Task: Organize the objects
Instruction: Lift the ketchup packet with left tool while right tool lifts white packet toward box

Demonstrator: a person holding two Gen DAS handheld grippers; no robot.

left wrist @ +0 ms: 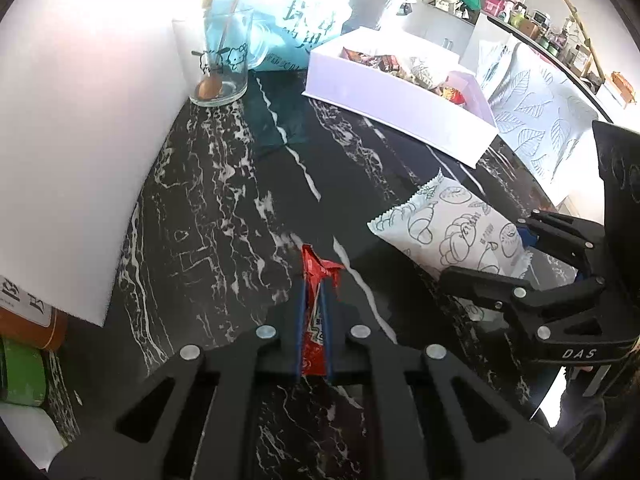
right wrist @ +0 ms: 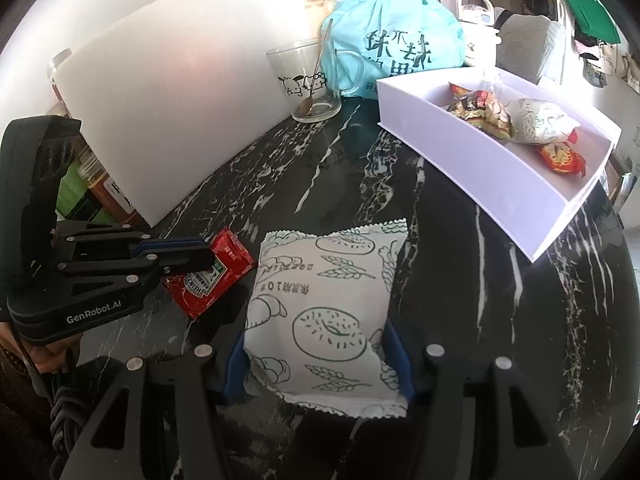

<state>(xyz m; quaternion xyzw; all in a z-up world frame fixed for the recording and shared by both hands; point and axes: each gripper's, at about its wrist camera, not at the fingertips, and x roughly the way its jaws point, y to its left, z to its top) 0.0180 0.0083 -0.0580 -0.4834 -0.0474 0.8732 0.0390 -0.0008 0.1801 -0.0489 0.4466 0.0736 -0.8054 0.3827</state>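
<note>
My left gripper is shut on a red ketchup sachet, just above the black marble table; it also shows in the right wrist view with the left gripper on it. My right gripper is closed around a white bread packet with pastry drawings, its blue pads against both sides. In the left wrist view the packet sits in the right gripper. A white open box holding several snack packets stands at the back right.
A glass mug with a spoon and a blue tied bag stand at the back. A white board leans along the left, with jars behind it. The table edge curves on the right.
</note>
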